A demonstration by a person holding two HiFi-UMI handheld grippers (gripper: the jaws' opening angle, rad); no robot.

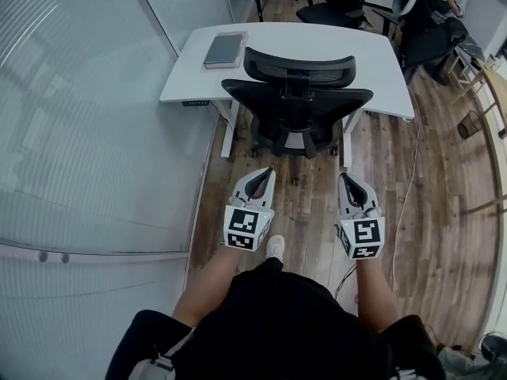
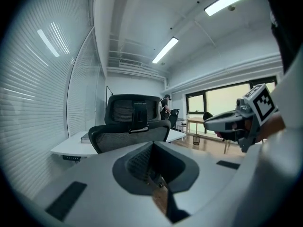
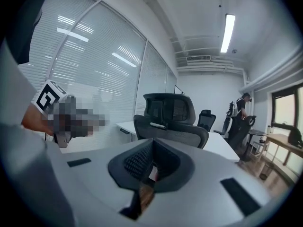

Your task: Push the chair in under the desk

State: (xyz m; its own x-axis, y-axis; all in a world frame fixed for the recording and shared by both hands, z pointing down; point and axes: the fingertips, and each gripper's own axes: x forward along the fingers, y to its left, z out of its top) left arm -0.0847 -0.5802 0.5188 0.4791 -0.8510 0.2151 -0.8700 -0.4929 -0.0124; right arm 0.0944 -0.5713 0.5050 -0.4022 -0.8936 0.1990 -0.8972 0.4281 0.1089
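- Chair (image 1: 297,93) stands at the desk (image 1: 372,70), its back hiding the seat and part of the base.
- Left gripper (image 1: 268,172) and right gripper (image 1: 346,178): jaws closed, empty, short of the chair.

Readable text, labels, brands, numbers, signs: none

- left gripper (image 1: 269,171): the cube faces carry black-and-white square code patterns, with no letters or digits
- right gripper (image 1: 344,176): the same kind of code patterns on its cube, and nothing to read as text
- grey flat item (image 1: 224,49), on the desk (image 1: 333,46) ahead and to the left of the left gripper: the cover is too small to show any print
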